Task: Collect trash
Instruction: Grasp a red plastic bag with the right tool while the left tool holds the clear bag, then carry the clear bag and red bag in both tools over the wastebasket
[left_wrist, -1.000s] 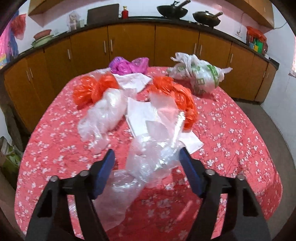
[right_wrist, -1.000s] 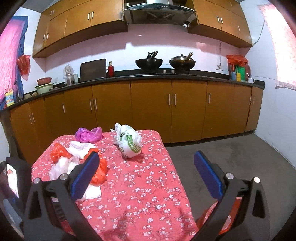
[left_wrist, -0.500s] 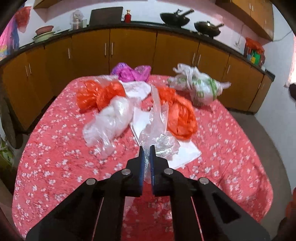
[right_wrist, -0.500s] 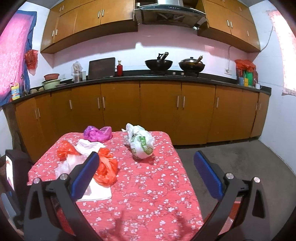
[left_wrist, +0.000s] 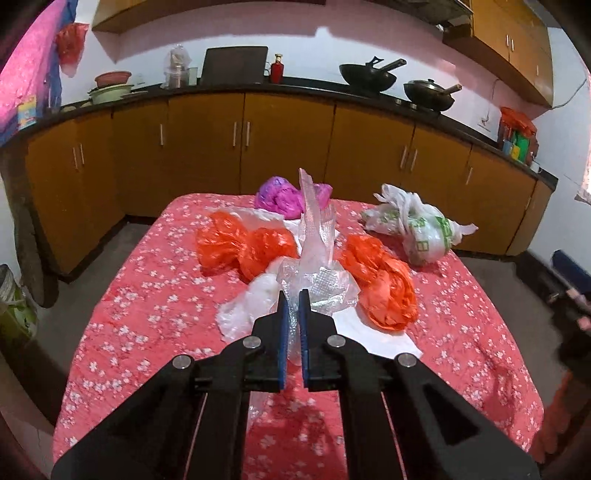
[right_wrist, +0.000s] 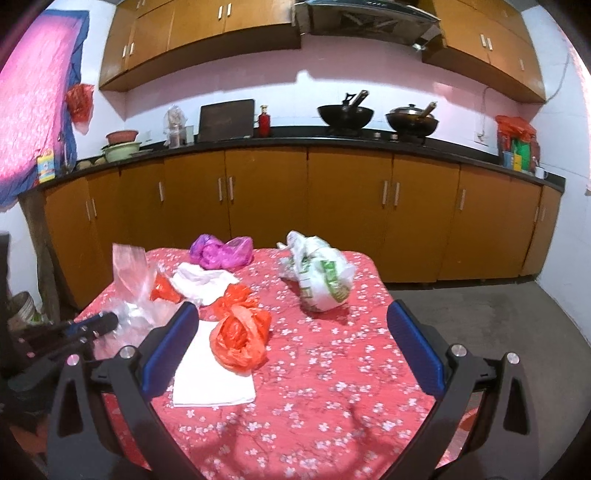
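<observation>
My left gripper (left_wrist: 292, 295) is shut on a clear plastic bag (left_wrist: 314, 266) and holds it up above the red flowered table (left_wrist: 147, 295); the bag also shows in the right wrist view (right_wrist: 136, 284), with the left gripper (right_wrist: 107, 320) at far left. Two orange bags (left_wrist: 243, 247) (left_wrist: 384, 288), a purple bag (left_wrist: 280, 195), a white-and-green bag (left_wrist: 417, 229) and a whitish bag (left_wrist: 251, 299) lie on the table. My right gripper (right_wrist: 291, 339) is open and empty above the table's near side, over the orange bag (right_wrist: 240, 332).
A white sheet (right_wrist: 214, 373) lies flat on the table. Orange cabinets (right_wrist: 332, 206) with a black counter run behind. The floor (right_wrist: 498, 314) lies to the right. A bucket (left_wrist: 14, 302) stands at the left.
My left gripper closed on the clear bag and lifted it up and back. My right gripper stayed open and moved slightly closer over the table.
</observation>
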